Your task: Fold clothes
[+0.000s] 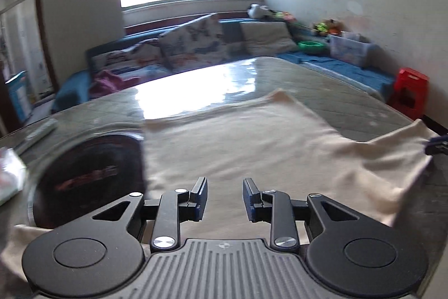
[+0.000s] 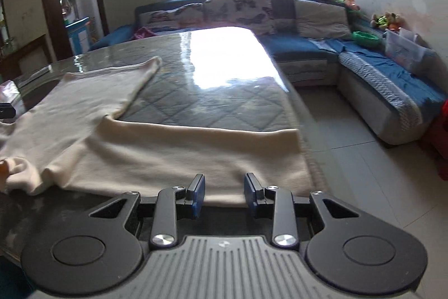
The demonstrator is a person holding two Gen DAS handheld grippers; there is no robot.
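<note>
the left hand-held gripper (image 1: 225, 199) is narrowly parted and empty, low in its frame over the cream garment (image 1: 252, 147). the right hand-held gripper (image 2: 224, 196) is likewise empty. the garment (image 2: 156, 147) lies spread across the glossy bench (image 2: 218, 80), a dark round dish (image 1: 92, 175) at lower left.

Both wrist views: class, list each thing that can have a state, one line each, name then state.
Cream knitted garment: spread flat on the table, one part folded over.
Glass-topped table: bearing the garment, glossy with window glare.
Left gripper: open, nothing between the jaws.
Right gripper: open, nothing held.
</note>
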